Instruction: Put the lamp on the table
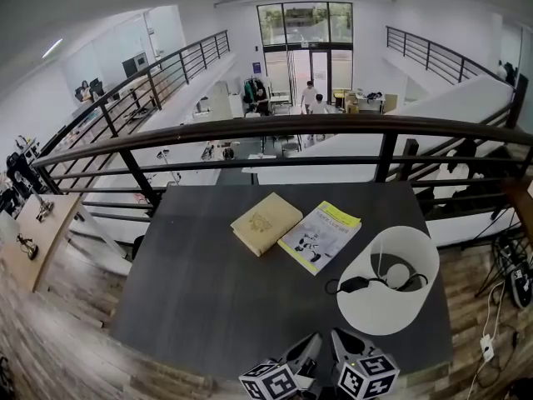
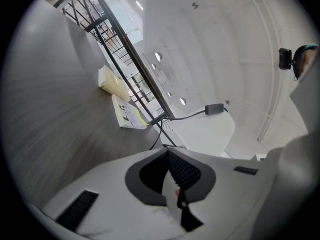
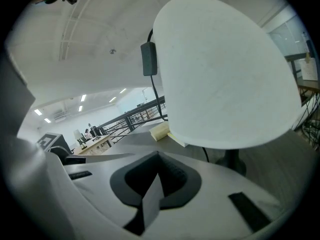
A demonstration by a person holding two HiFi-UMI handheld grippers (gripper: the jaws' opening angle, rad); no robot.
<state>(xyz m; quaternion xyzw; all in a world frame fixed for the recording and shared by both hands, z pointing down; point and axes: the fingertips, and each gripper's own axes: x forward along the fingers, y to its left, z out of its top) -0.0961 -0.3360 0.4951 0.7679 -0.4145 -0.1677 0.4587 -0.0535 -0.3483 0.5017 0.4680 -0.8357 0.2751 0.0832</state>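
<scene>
The white lamp (image 1: 388, 278) stands upright on the dark table (image 1: 208, 290) at its right side, and its black cord with an inline switch (image 1: 353, 284) hangs over the shade. Both grippers sit at the table's near edge, just short of the lamp. My left gripper (image 1: 308, 346) is shut and empty, and so is my right gripper (image 1: 343, 342). In the left gripper view the shade (image 2: 205, 134) lies ahead of the shut gripper (image 2: 176, 186). In the right gripper view the shade (image 3: 225, 69) looms close above the shut gripper (image 3: 151, 190), with the lamp base (image 3: 232, 161) just behind.
A tan book (image 1: 266, 222) and a yellow-edged booklet (image 1: 320, 236) lie at the table's far middle. A dark railing (image 1: 275, 132) runs behind the table over a drop to the floor below. A wooden bench (image 1: 37, 236) stands left, and cables (image 1: 500, 307) lie on the floor at right.
</scene>
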